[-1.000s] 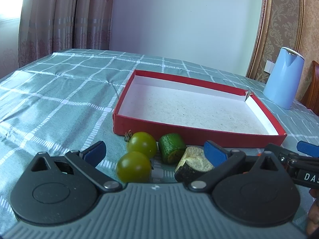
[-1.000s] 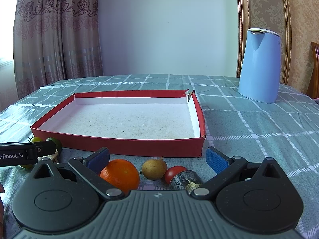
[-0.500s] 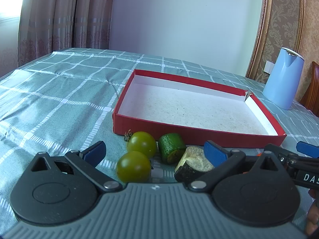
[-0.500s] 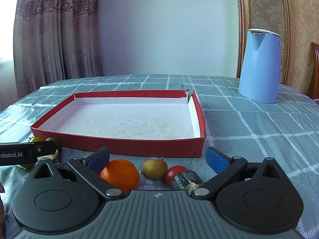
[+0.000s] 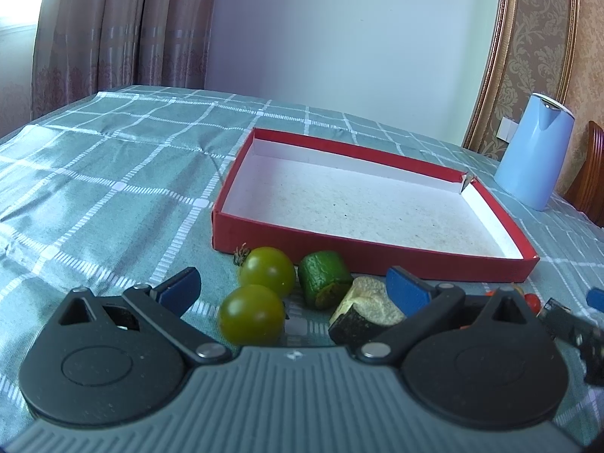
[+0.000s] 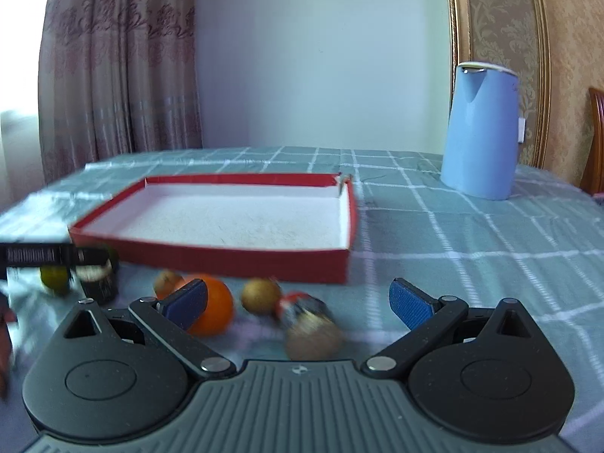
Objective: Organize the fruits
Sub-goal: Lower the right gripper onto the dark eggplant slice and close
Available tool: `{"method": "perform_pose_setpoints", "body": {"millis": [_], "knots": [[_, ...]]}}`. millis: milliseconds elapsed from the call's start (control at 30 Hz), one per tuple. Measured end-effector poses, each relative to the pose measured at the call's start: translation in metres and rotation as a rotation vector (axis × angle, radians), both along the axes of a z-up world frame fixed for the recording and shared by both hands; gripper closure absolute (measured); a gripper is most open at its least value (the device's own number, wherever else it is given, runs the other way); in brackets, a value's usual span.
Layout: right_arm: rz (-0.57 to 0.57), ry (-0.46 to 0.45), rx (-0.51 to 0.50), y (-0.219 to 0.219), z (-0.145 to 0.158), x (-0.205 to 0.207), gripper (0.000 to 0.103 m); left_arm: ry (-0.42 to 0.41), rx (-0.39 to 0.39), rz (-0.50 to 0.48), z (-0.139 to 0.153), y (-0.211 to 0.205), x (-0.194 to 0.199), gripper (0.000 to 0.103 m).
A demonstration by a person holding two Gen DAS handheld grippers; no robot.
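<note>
Both tools, left (image 5: 292, 290) and right (image 6: 298, 300), spread apart; 2 smooth round green tomatoes (image 5: 252, 315) at 6 o'clock of shallow red cardboard tray (image 5: 377, 256).

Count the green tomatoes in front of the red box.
2. One green tomato lies just before the red box; the other green tomato sits nearer, between the open left gripper's fingers. Others may be hidden.

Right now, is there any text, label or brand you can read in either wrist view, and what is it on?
None readable.
White lettering on the left gripper body, seen from the right wrist: too blurred by motion.
Small emblem on the right gripper housing: a mark, not text.
</note>
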State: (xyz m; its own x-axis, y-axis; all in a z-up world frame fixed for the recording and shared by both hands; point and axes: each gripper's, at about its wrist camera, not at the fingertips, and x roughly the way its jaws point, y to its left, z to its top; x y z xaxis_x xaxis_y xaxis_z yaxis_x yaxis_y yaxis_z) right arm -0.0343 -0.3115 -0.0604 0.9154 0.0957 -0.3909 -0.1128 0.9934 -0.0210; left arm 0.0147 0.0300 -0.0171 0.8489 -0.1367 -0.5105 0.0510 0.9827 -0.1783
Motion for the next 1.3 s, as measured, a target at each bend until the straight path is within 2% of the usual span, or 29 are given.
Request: {"method": "perform_pose_setpoints", "body": {"millis": [133, 200, 267, 300, 433, 467, 533, 600, 667, 767, 867, 1133, 1300], "knots": [[0.022, 0.025, -0.024, 0.0, -0.004, -0.002, 0.003, 0.002, -0.005, -0.002, 0.0, 0.001, 0.0, 0.0], [0.023, 0.032, -0.03, 0.003, -0.004, 0.001, 0.017, 0.003, -0.009, 0.0, 0.0, 0.002, 0.0, 0.0], [0.034, 0.072, -0.031, 0.005, -0.008, 0.008, 0.023, 0.006, -0.015, 0.001, 0.0, 0.003, 0.001, 0.0], [0.038, 0.092, -0.025, 0.005, -0.01, 0.011, 0.031, 0.008, -0.018, 0.0, 0.0, 0.004, 0.001, 0.0], [0.028, 0.142, 0.03, -0.001, -0.011, 0.026, 0.043, 0.01, -0.023, -0.001, -0.001, 0.004, 0.002, 0.0], [0.018, 0.164, 0.039, -0.002, -0.012, 0.031, 0.052, 0.01, -0.023, 0.0, -0.001, 0.004, 0.002, 0.0], [0.019, 0.165, 0.049, -0.003, -0.013, 0.033, 0.053, 0.01, -0.024, 0.0, -0.001, 0.005, 0.002, 0.0], [0.014, 0.16, 0.045, -0.002, -0.013, 0.03, 0.062, 0.01, -0.025, 0.003, -0.001, 0.005, 0.001, 0.0], [0.022, 0.158, 0.061, -0.004, -0.013, 0.029, 0.065, 0.009, -0.029, 0.014, 0.0, 0.007, 0.0, 0.0], [0.026, 0.155, 0.099, -0.01, -0.013, 0.029, 0.065, 0.007, -0.048, -0.024, 0.004, 0.015, -0.008, 0.0], [0.03, 0.152, 0.114, -0.012, -0.013, 0.029, 0.065, -0.005, -0.031, -0.025, 0.008, 0.026, -0.02, 0.0], [0.04, 0.153, 0.13, -0.013, -0.013, 0.029, 0.068, 0.004, 0.149, 0.036, 0.002, 0.038, -0.033, 0.0], [0.041, 0.153, 0.128, -0.013, -0.013, 0.029, 0.068, -0.026, 0.26, 0.0, 0.003, 0.024, -0.028, 0.0]]}}
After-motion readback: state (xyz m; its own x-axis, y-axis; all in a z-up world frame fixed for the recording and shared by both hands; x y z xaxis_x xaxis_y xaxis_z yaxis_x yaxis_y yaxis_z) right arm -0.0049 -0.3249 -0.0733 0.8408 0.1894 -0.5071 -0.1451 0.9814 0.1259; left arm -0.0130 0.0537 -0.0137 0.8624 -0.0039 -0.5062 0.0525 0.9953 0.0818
